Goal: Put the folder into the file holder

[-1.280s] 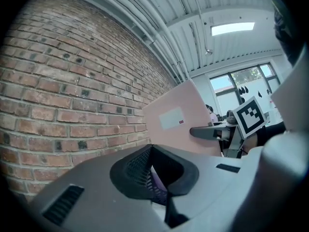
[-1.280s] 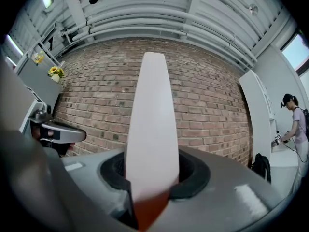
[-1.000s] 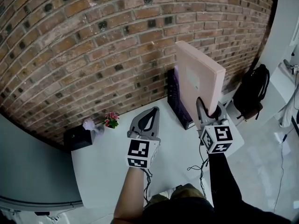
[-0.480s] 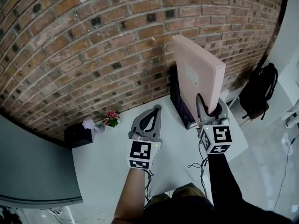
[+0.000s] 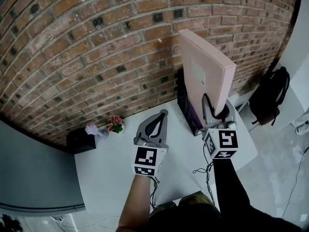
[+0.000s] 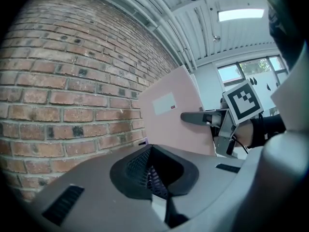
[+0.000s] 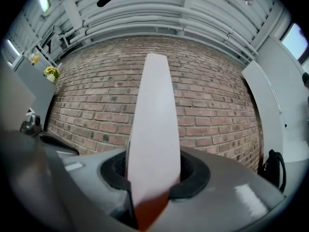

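A pink folder (image 5: pixel 205 76) stands upright in the air at the right of the white table (image 5: pixel 111 173). My right gripper (image 5: pixel 216 111) is shut on its lower near edge. In the right gripper view the folder's edge (image 7: pixel 154 129) rises straight up from between the jaws of the right gripper (image 7: pixel 152 187). Just behind and below the folder, the dark purple file holder (image 5: pixel 186 108) stands against the brick wall. My left gripper (image 5: pixel 163 114) hovers over the table's middle, shut and empty. The left gripper view shows the folder's face (image 6: pixel 174 115) to the right.
A small flower pot (image 5: pixel 115 123), a pale purple object (image 5: pixel 91 128) and a black box (image 5: pixel 80 140) sit at the table's far left corner. A black backpack (image 5: pixel 270 93) leans on the floor at the right. Cables (image 5: pixel 200 170) trail over the near table edge.
The folder's top stands a little higher in the head view than a second ago. Both grippers have hardly moved.
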Motion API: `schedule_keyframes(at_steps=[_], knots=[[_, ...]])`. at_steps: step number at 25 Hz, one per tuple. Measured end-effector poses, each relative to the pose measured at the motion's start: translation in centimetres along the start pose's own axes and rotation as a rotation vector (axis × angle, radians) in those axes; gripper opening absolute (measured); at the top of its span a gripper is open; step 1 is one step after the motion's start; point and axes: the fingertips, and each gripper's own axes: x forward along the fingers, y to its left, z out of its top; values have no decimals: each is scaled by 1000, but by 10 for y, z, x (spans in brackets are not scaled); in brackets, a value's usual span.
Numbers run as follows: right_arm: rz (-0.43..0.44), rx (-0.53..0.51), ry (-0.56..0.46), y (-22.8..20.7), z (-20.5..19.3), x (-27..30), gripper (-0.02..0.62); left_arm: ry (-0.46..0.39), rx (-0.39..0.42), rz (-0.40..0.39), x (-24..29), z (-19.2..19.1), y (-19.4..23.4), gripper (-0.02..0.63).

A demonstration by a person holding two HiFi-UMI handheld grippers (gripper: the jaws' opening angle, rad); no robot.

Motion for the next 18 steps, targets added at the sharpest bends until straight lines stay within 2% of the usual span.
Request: schedule_keyframes(at_steps=[18], knots=[[-28, 22, 15, -2, -32, 44, 147, 42, -9, 14, 18, -20, 30, 8]])
